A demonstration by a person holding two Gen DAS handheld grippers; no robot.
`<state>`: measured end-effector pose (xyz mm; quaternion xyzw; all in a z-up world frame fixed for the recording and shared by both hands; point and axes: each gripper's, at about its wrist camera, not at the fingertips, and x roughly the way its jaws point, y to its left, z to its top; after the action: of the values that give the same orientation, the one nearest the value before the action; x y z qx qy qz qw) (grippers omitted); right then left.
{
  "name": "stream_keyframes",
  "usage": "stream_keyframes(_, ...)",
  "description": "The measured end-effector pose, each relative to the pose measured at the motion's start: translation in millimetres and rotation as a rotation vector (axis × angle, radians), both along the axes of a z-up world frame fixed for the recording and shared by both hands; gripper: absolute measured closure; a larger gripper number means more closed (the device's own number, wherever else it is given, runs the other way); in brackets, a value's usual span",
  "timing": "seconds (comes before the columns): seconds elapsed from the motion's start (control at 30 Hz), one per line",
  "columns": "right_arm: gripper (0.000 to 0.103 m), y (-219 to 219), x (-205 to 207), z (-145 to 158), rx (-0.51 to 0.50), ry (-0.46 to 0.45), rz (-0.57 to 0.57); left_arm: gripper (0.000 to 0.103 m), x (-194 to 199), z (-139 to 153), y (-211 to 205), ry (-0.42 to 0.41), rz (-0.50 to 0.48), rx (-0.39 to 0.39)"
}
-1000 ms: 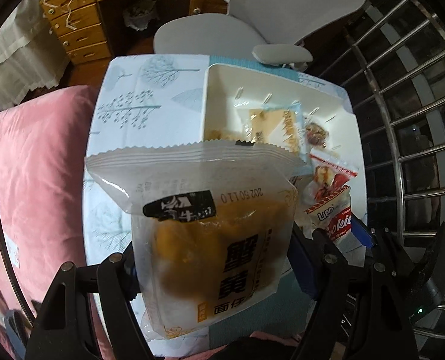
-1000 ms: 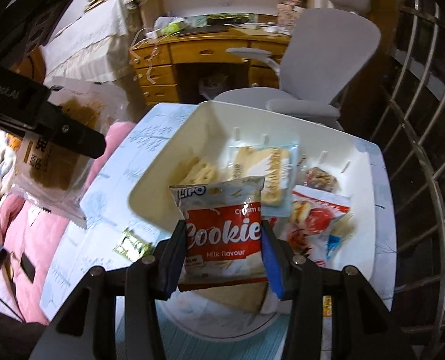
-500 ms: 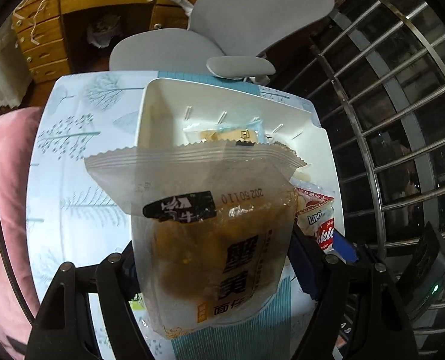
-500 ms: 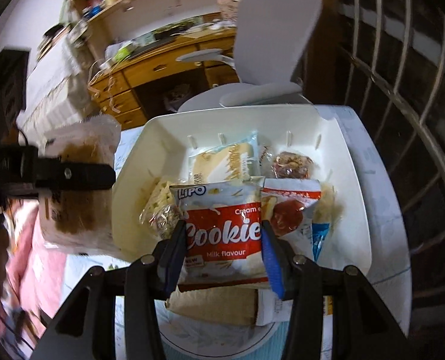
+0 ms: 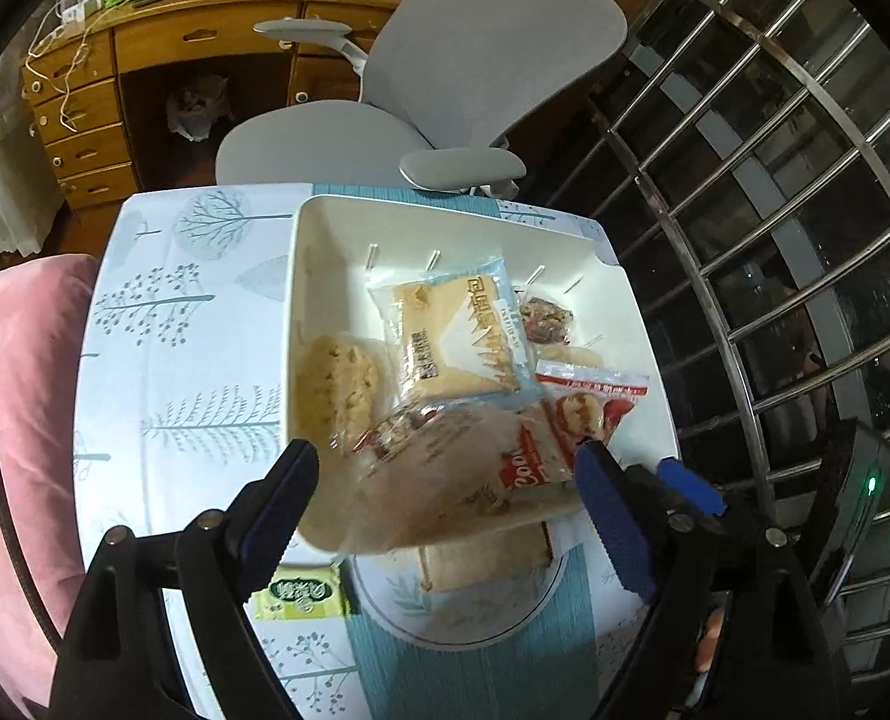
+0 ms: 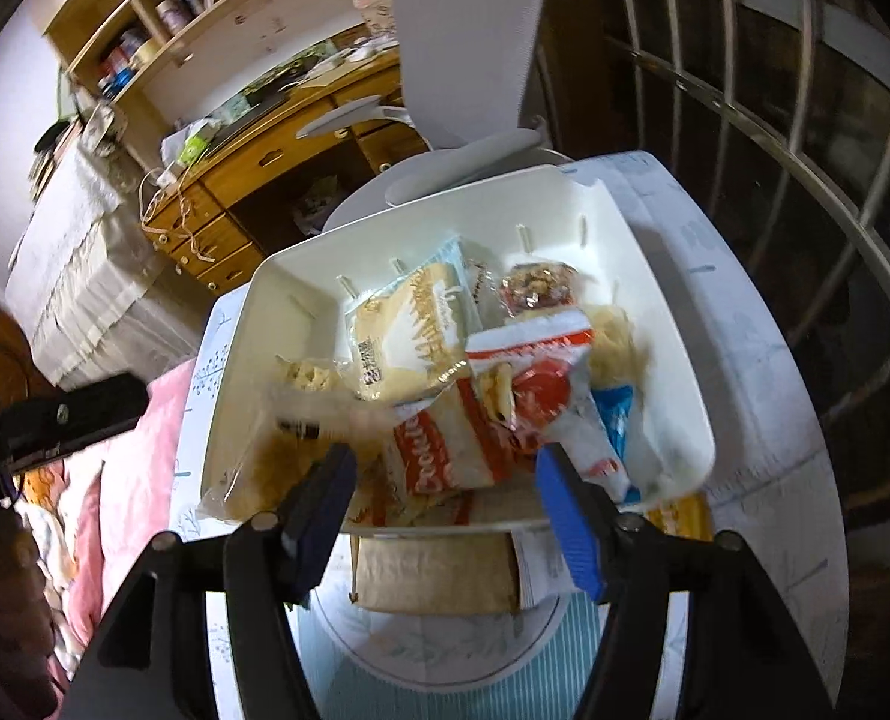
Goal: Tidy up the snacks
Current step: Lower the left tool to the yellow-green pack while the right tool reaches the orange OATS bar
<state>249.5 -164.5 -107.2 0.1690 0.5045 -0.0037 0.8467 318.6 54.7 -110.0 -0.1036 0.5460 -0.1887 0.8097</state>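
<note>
A second ago each gripper squeezed a snack pack; now both packs have dropped out of the jaws toward the white bin.

In the left wrist view, the left gripper (image 5: pixel 448 516) has its jaws spread wide and still opening. Nothing is pinched. The clear bag of orange snack (image 5: pixel 426 486) is a blur between the blue pads (image 5: pixel 616 525) but does not touch them. It lies tipped over the near edge of the white bin (image 5: pixel 336 228). The red cookie pack (image 5: pixel 535 468) peeks out from under the bag, inside the bin. More packs sit in the bin: a pale blue cake pack (image 5: pixel 457 336), a crumbly yellow cake (image 5: pixel 336 384) and a small brown nut bar (image 5: pixel 544 321). The bin stands on a table with a tree-print cloth (image 5: pixel 186 348). A small green packet (image 5: pixel 300 591) lies on the cloth, just beside the bin. A grey chair (image 5: pixel 475 60) is behind the table.

In the right wrist view, the right gripper (image 6: pixel 445 510) is let go too, jaws opening and holding nothing. The red cookie pack (image 6: pixel 445 450) lies in the bin's near part, between the pads but free of them. The clear bag (image 6: pixel 276 450) is blurred at the bin's left near corner. A red and white pack (image 6: pixel 541 384) leans next to the cookies. The left gripper's dark finger (image 6: pixel 72 414) shows at the left.
</note>
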Motion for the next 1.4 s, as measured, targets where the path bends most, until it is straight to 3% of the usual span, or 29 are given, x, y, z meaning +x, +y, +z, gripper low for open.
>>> stream_keyframes(0.33,0.04,-42,-41,-13,0.116,0.071,-0.202,0.017,-46,-14,48,0.018,0.013,0.012)
stream_keyframes(0.67,0.04,-73,-73,-56,0.272,0.2,-0.42,0.018,-76,-60,68,0.108,0.01,0.065)
stream_keyframes(0.9,0.04,-76,-79,-88,0.377,0.228,-0.545,0.018,-85,-84,59,0.045,-0.042,0.125)
stream_keyframes(1.27,0.04,-72,-68,-116,0.423,0.184,-0.573,0.023,-78,-136,52,0.127,0.012,0.136)
stream_keyframes(1.4,0.046,-69,-61,-121,0.413,0.164,-0.561,0.023,-73,-147,53,0.134,0.046,0.152)
